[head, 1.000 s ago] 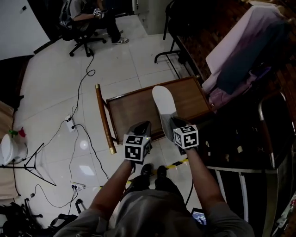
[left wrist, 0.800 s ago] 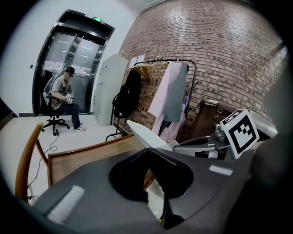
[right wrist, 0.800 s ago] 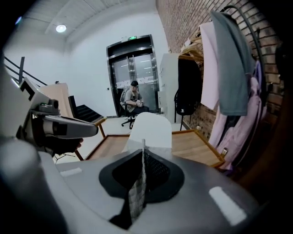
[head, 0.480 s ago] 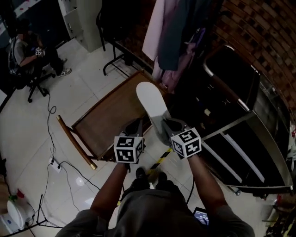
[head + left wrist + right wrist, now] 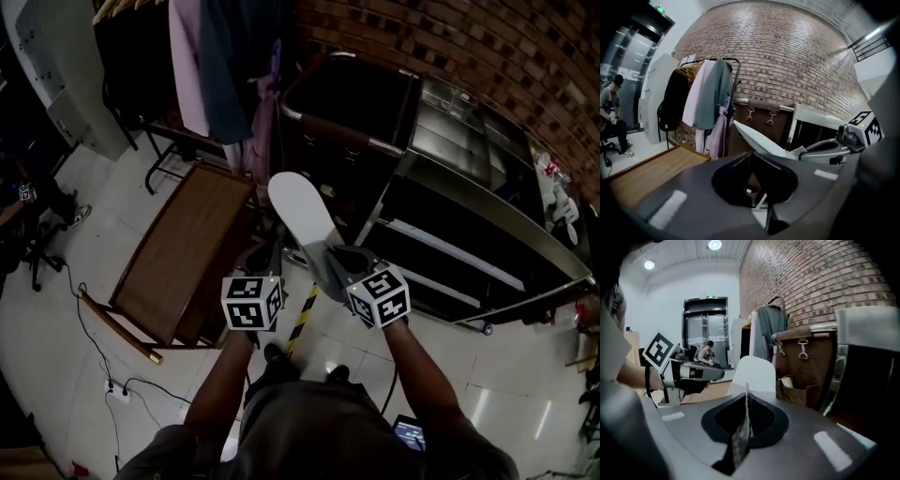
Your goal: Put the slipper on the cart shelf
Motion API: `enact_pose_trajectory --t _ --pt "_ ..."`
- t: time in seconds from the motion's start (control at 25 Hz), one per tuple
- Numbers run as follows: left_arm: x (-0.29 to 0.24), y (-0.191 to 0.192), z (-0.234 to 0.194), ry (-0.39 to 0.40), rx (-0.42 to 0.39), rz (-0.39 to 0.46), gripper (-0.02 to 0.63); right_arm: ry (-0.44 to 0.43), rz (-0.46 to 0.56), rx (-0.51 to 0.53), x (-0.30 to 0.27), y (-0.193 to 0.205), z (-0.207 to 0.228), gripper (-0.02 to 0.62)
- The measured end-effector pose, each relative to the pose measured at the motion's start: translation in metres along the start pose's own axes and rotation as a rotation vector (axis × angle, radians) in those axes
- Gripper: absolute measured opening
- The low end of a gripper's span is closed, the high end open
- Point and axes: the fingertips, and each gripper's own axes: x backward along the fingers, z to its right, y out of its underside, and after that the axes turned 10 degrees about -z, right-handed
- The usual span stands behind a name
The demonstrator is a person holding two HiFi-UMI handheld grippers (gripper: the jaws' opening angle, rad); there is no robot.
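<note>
As the wearer turns from the low brown wooden platform toward the stainless-steel cart, the right tool clamps the white flat slipper aloft, short of any shelf, beside the closed, empty left tool.

head view – high over the person's arms, faces steeply down on left gripper, right gripper, slipper and cart | left gripper view – close behind its jaws, faces level toward brick wall and hanging clothes | right gripper view – close behind its jaws, faces along that wall | shared by all three: slipper, wall, clothes
</note>
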Motion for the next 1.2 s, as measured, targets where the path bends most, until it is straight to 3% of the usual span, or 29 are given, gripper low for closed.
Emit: enact_pose_trajectory --t 0.32,0.72,0.96,1.2 --pt "-0.030 0.015 0.140 0.146 -0.108 -0.033 0.007 0.124 0.027 -0.078 0.113 0.064 0.057 0.009" --pt "-0.063 0.034 0.286 0.321 -0.229 -0.082 0.008 0.311 0.049 -0.221 0.228 0.145 0.120 0.009" --pt "-0.076 0.048 0.341 0.386 -0.273 -0.110 0.007 0.393 0.051 -0.282 0.269 0.180 0.148 0.009" --pt "-0.089 0.046 0.355 0.399 -0.292 -0.122 0.007 0.424 0.047 -0.319 0.266 0.190 0.174 0.009"
